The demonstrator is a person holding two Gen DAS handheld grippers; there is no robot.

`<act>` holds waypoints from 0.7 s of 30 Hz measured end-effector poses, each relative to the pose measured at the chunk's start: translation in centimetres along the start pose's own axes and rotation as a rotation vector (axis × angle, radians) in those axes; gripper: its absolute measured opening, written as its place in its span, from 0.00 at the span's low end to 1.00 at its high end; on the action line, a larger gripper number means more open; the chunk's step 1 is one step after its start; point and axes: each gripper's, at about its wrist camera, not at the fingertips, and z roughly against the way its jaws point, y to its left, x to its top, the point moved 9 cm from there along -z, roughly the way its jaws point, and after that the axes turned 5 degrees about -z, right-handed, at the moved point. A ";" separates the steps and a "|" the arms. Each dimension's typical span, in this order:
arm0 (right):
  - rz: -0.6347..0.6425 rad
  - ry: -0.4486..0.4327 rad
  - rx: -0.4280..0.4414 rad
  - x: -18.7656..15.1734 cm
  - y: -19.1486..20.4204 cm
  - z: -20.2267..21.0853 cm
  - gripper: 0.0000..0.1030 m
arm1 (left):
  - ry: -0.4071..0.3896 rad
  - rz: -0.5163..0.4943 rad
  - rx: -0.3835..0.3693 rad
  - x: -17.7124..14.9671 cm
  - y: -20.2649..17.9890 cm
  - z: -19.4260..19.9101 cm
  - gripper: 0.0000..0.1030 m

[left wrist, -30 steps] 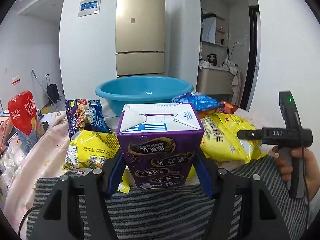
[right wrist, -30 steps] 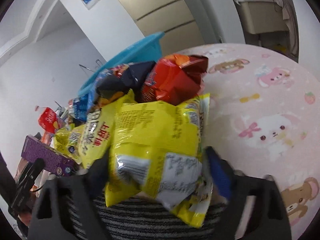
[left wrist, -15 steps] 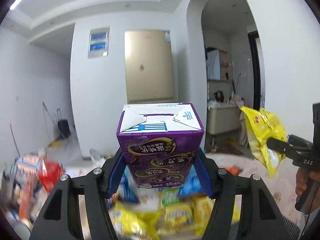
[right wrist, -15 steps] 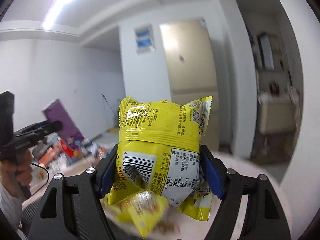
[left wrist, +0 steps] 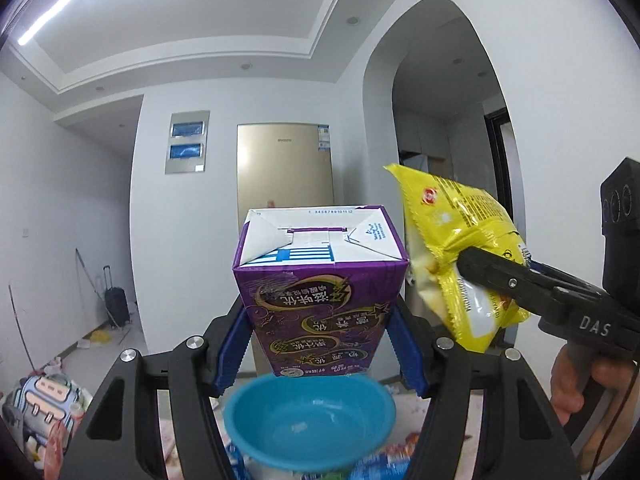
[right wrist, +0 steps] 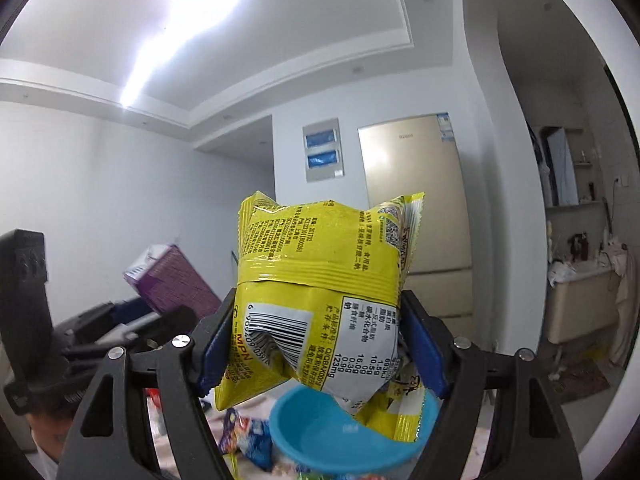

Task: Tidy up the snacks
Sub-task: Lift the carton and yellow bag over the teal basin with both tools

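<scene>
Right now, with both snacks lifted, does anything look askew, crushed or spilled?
The yellow snack bag is squeezed and creased between the right gripper's pads, its lower corner hanging loose. The purple carton sits square and undented in the left gripper. The blue basin below looks empty; nothing spilled.

Purple carton [left wrist: 320,300], yellow snack bag [right wrist: 320,300], blue basin [left wrist: 310,420]

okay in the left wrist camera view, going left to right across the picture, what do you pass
black suitcase → grey wall panel → purple carton in the left tool → yellow snack bag → right tool → hand
</scene>
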 end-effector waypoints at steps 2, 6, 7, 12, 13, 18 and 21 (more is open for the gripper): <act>0.011 -0.049 -0.010 0.0 -0.2 -0.8 0.73 | -0.006 -0.005 0.037 0.1 0.7 -0.8 0.65; 0.052 -0.073 -0.106 -1.6 -1.3 -3.1 0.73 | 0.037 -0.002 0.042 -1.8 1.7 -4.2 0.65; 0.046 -0.061 -0.102 -2.1 -1.4 -3.9 0.73 | 0.048 -0.006 0.049 -2.2 2.0 -5.0 0.65; 0.003 0.036 -0.077 -6.7 -2.9 -7.6 0.73 | 0.138 0.003 0.072 -7.0 2.6 -9.5 0.65; -0.006 0.070 -0.080 -7.7 -3.2 -8.7 0.73 | 0.163 0.004 0.082 -7.8 2.8 -10.7 0.65; -0.063 0.214 -0.063 -12.4 -5.9 -11.0 0.73 | 0.267 0.038 0.069 -11.7 3.7 -14.3 0.65; -0.073 0.314 -0.074 -15.3 -7.2 -12.2 0.73 | 0.327 0.038 0.072 -13.8 4.1 -16.0 0.65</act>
